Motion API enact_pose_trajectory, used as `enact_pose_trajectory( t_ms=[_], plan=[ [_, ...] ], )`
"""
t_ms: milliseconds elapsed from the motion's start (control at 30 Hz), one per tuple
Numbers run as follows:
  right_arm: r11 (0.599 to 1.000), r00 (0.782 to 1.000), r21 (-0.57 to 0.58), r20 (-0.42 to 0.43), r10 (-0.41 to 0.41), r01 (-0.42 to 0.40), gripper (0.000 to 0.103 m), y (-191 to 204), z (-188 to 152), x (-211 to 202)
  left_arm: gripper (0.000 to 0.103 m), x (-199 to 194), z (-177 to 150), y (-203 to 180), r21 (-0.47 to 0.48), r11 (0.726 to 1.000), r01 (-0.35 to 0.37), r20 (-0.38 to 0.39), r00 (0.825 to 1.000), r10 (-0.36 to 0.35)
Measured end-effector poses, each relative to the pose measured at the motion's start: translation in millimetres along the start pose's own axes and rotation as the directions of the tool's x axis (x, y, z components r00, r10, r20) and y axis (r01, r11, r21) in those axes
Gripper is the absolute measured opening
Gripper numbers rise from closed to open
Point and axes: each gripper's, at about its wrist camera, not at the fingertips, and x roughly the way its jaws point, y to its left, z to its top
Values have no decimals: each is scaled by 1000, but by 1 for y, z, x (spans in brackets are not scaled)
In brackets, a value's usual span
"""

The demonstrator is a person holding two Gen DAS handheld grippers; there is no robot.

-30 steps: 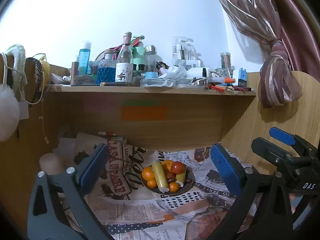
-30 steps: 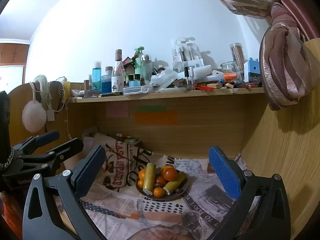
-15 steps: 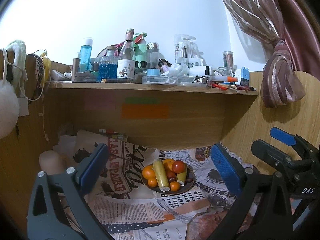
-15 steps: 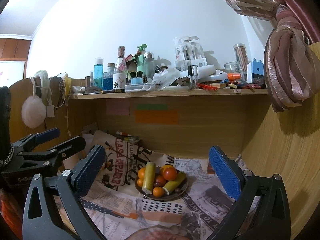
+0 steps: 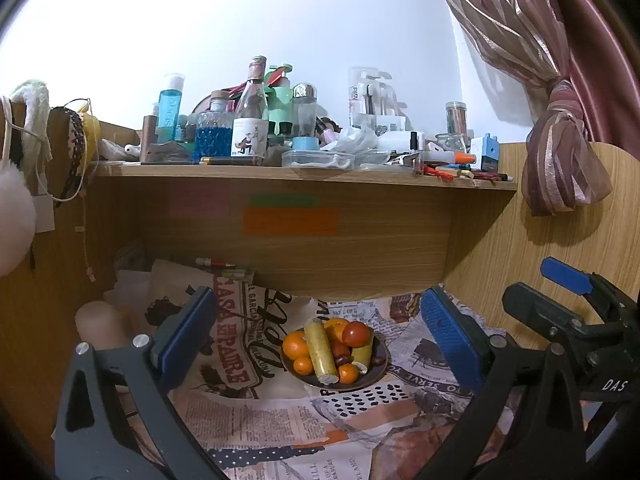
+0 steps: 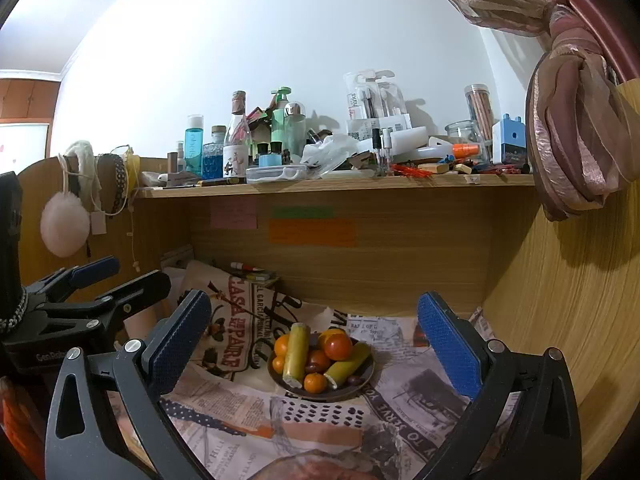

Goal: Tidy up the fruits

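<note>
Left tool (image 5: 316,332) gaping wide, gripping nothing, blue pads at lower left and lower right of the left wrist view. Right tool (image 6: 314,338) likewise spread wide and empty, framing the same scene in its own view. Right tool also visible at the right edge of the left view (image 5: 568,320); left tool at the left edge of the right view (image 6: 80,300).

Dark plate (image 5: 376,372) of fruit sitting low and centre in both views, on newspaper (image 5: 256,424) covering the surface, well ahead of both tools and touched by neither. On the plate (image 6: 362,384): two yellow-green pieces, a long one (image 5: 320,351) lying front to back and a shorter one (image 6: 347,363) at the right; a red tomato (image 5: 355,334) on top toward the back; oranges (image 5: 295,345) around them; some small dark fruits, kind unclear.

Above, across the middle of the frame, a wooden shelf (image 5: 304,178) crowded with bottles (image 5: 251,120) and jars. Knotted curtain (image 5: 564,160) at upper right.
</note>
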Motion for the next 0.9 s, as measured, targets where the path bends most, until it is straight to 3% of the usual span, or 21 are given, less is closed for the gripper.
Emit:
enact_pose_trajectory(
  t_ms=[900],
  plan=[
    [1000, 1000, 12, 2, 6, -6, 103, -1, 3, 3, 103, 6, -1, -5, -3, 1000, 19, -24, 1000, -19]
  ],
)
